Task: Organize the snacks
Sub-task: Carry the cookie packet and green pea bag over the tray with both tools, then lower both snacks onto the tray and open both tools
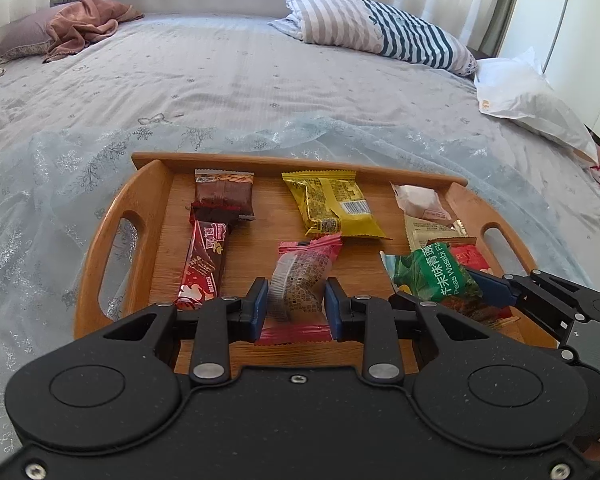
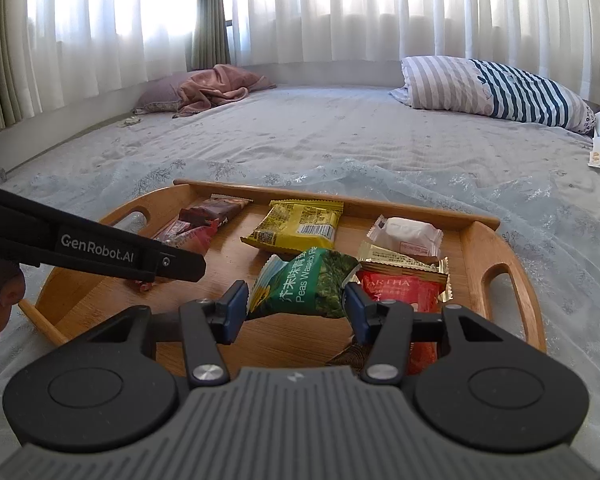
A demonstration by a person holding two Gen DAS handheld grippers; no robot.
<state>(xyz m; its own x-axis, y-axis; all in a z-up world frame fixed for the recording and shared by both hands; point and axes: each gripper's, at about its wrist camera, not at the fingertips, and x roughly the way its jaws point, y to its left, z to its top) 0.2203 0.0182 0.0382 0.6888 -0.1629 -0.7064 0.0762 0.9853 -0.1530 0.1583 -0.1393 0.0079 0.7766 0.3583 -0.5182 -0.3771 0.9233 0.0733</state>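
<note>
A wooden tray lies on the bed with several snack packs in it. My left gripper is shut on a pink-ended clear snack pack, held over the tray's near middle. My right gripper is shut on a green wasabi peas pack above the tray's right half. Along the tray's far side lie a brown pack, a yellow pack and a white pack. A red bar lies at the left. A red pack sits under my right gripper.
A lacy cloth lies under the tray on the grey bedsheet. A striped pillow and a white bag are at the far right, a pink blanket at the far left. Curtains hang behind the bed.
</note>
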